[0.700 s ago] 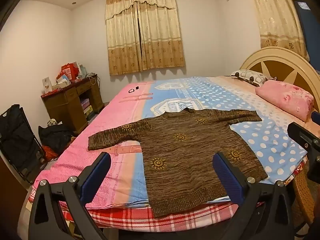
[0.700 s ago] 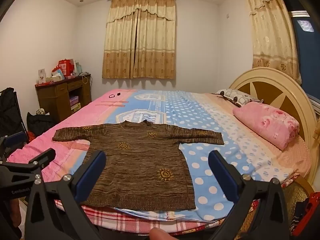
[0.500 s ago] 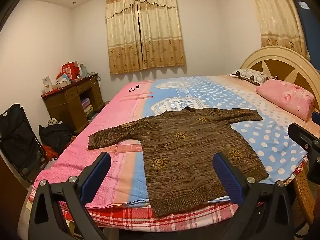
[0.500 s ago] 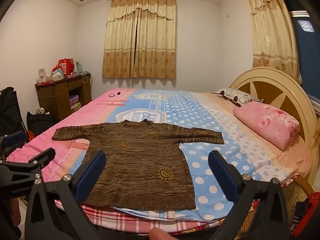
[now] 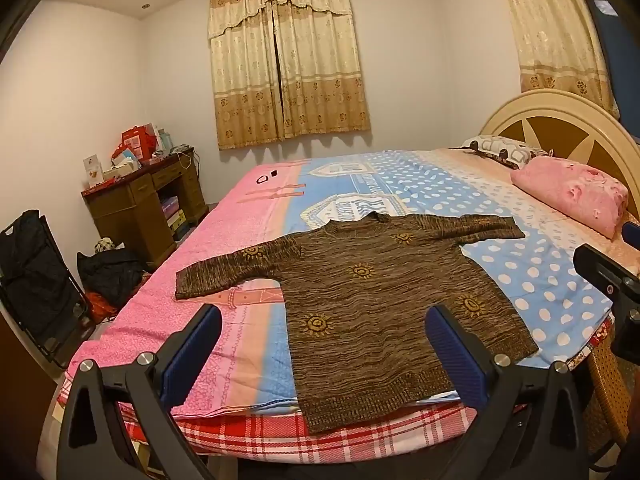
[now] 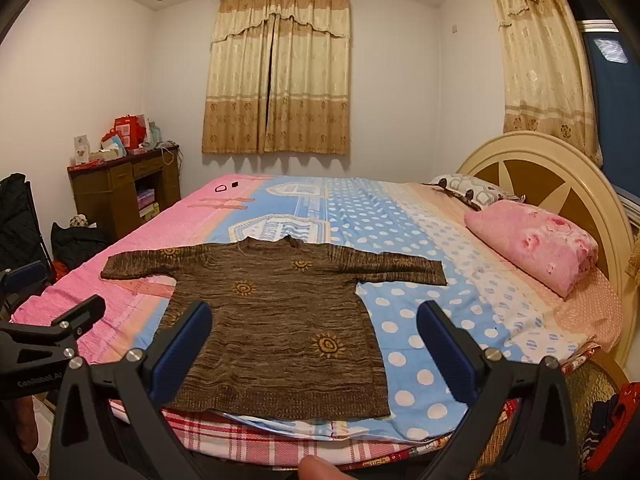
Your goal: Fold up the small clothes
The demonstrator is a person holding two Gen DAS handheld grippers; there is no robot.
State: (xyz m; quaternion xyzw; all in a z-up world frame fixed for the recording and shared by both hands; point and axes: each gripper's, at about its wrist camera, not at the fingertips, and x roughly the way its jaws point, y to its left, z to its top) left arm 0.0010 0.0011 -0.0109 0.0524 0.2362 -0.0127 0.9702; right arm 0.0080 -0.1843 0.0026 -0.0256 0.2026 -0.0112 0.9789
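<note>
Lying flat with sleeves spread, the brown knit sweater (image 5: 372, 300) rests near the bed's (image 5: 248, 232) front edge; left gripper (image 5: 324, 344) and right gripper (image 6: 314, 340) hover above it, fingers wide apart, empty.

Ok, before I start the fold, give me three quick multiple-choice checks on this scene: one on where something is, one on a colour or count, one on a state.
1. Where does the sweater lie?
A. on the near part of the bed, hem toward the grippers
B. on the pink pillow
C. on the wooden desk

2. What colour are the sun motifs on the sweater?
A. white
B. golden yellow
C. red

3. How do the left gripper and right gripper stand?
A. both shut on the hem
B. one shut on a sleeve
C. both open, holding nothing

Answers:
1. A, as it is spread flat with its ribbed hem at the near bed edge.
2. B, as the suns show golden yellow against the brown knit.
3. C, as each pair of blue pads stands wide apart, short of the cloth.
</note>
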